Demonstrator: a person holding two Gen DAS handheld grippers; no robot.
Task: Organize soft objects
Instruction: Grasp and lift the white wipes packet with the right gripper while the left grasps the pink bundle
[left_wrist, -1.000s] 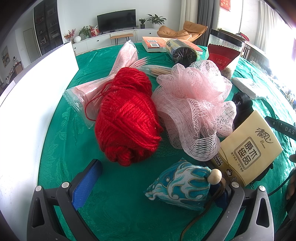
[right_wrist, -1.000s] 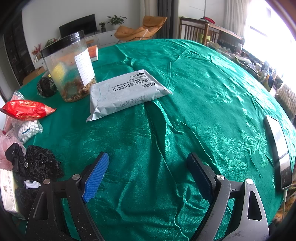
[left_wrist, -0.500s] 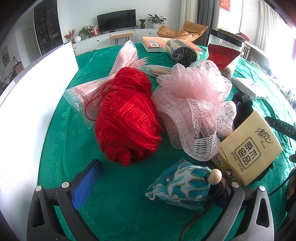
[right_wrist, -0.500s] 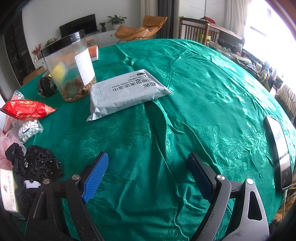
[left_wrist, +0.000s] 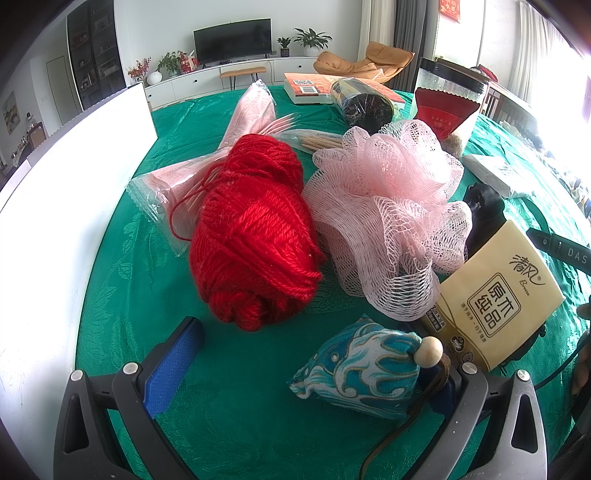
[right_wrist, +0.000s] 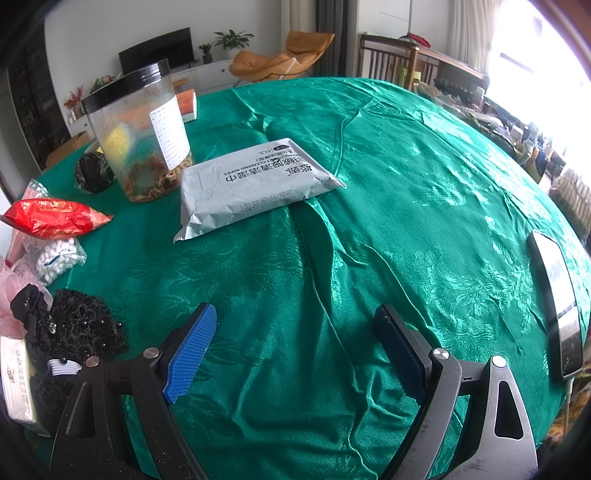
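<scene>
The left claw (left_wrist: 314, 369) stands wide open and holds nothing, the blue patterned pouch (left_wrist: 360, 369) lying between its fingers on the bench (left_wrist: 240, 398). The pouch looks light and squashy; I'd pinch its plump middle, not the cord. The right claw (right_wrist: 295, 350) gapes empty over bare cloth.

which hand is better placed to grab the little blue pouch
Left. The left tool is open with the blue pouch lying between its fingers, near the right one. The right tool is open over bare green tablecloth, with no pouch in its view.
</scene>
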